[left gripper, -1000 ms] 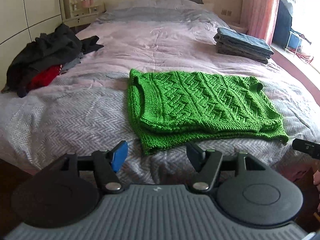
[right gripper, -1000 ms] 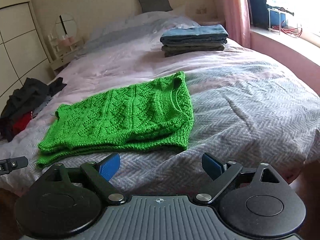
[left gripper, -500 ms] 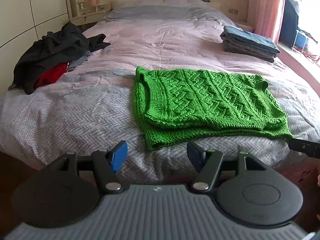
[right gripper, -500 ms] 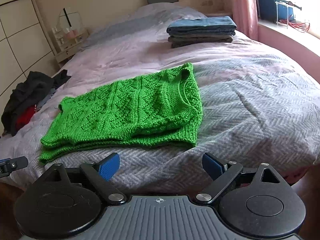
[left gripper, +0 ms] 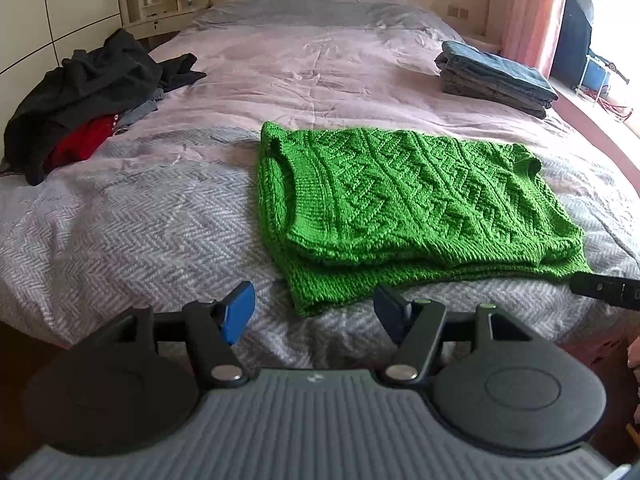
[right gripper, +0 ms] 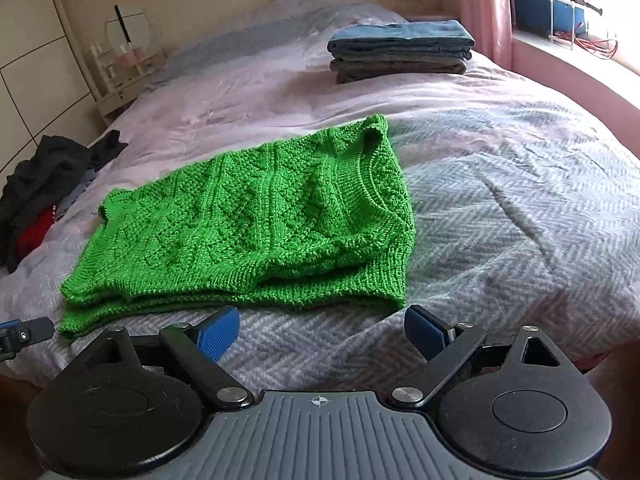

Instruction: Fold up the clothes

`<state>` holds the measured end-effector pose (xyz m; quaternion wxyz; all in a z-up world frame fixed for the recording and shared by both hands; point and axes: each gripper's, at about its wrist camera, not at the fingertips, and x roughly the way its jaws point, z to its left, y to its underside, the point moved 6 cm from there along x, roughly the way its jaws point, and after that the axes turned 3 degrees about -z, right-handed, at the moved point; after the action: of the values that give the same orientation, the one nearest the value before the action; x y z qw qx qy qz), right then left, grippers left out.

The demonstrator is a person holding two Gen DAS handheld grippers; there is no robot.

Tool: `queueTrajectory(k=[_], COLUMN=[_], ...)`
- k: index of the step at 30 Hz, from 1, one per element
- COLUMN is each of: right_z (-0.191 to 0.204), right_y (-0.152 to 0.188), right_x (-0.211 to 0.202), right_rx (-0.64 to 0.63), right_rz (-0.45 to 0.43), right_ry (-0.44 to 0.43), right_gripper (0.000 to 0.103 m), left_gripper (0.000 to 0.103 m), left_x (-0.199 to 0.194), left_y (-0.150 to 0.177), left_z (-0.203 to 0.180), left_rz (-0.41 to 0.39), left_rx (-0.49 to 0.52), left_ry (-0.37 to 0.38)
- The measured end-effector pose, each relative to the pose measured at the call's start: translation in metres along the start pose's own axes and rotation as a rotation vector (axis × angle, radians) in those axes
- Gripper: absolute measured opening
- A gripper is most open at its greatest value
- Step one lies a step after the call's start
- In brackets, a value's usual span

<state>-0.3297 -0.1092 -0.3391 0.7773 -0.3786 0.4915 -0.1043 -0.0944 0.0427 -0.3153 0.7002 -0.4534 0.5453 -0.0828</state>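
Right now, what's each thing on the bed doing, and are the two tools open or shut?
Green sweater: partly folded, lying flat near the bed's front edge, not held.
Stack of jeans: neatly folded and piled at the far side.
Dark clothes heap: crumpled, unfolded, with something red underneath.
Left tool: open, empty, just short of the sweater.
Right tool: open, empty, just short of the sweater.

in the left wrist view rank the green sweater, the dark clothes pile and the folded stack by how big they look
1. green sweater, by far the largest
2. dark clothes pile
3. folded stack, smallest

The stack lies farther up the bed than the sweater, so distance may shrink it; its rank against the pile is less sure.
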Motion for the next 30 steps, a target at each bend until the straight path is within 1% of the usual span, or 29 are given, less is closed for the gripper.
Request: queueTrajectory(k=[3, 6, 9, 10, 12, 14, 16, 17, 18, 20, 21, 22, 23, 25, 29, 30], right_z=[0.001, 0.0, -0.004, -0.008, -0.019, -0.036, -0.056, -0.064, -0.072, -0.084, -0.088, -0.092, -0.095, -0.103, -0.109, -0.11], right_y=[-0.002, -0.005, -0.009, -0.012, -0.022, -0.032, -0.039, -0.04, -0.041, -0.041, -0.041, -0.041, -0.04, -0.037, -0.033, -0.032], right_x=[0.004, 0.004, 0.001, -0.001, -0.005, -0.007, -0.002, 0.002, 0.007, 0.017, 0.021, 0.026, 0.031, 0.042, 0.054, 0.056], right_rx=[-0.01, -0.014, 0.0, 0.023, 0.106, 0.249, 0.398, 0.461, 0.51, 0.554, 0.561, 0.568, 0.575, 0.616, 0.625, 0.626], right_rz=[0.008, 0.006, -0.009, -0.019, -0.05, -0.091, -0.106, -0.106, -0.102, -0.096, -0.09, -0.084, -0.079, -0.056, -0.031, -0.023], right_ry=[0.013, 0.005, -0.022, -0.049, -0.116, -0.212, -0.284, -0.304, -0.304, -0.284, -0.272, -0.259, -0.247, -0.241, -0.219, -0.218], right_gripper=[0.092, 0.092, 0.092, 0.092, 0.092, 0.092, 0.092, 0.092, 0.092, 0.091, 0.077, 0.07, 0.068, 0.068, 0.068, 0.066], left_gripper=[0.062, 0.062, 0.06, 0.06, 0.055, 0.053, 0.046, 0.04, 0.033, 0.028, 0.028, 0.028, 0.028, 0.028, 0.026, 0.026], left_x=[0.004, 0.006, 0.0, -0.002, -0.003, 0.0, 0.008, 0.013, 0.019, 0.029, 0.033, 0.038, 0.044, 0.053, 0.068, 0.072], left_y=[-0.002, -0.004, -0.012, -0.015, -0.024, -0.031, -0.038, -0.041, -0.043, -0.045, -0.046, -0.045, -0.044, -0.039, -0.026, -0.023], left_z=[0.004, 0.008, 0.01, 0.01, 0.011, 0.01, 0.009, 0.009, 0.008, 0.006, 0.005, 0.005, 0.004, 0.004, 0.007, 0.008], left_rz=[-0.001, -0.008, -0.054, -0.072, -0.107, -0.129, -0.135, -0.136, -0.131, -0.123, -0.122, -0.117, -0.109, -0.091, -0.057, -0.048], left_rx=[-0.014, -0.033, -0.054, -0.057, -0.057, -0.05, -0.045, -0.042, -0.038, -0.03, -0.025, -0.019, -0.015, -0.018, -0.034, -0.038], left_ry=[0.009, 0.026, 0.089, 0.11, 0.144, 0.17, 0.201, 0.218, 0.232, 0.253, 0.261, 0.265, 0.269, 0.273, 0.277, 0.278])
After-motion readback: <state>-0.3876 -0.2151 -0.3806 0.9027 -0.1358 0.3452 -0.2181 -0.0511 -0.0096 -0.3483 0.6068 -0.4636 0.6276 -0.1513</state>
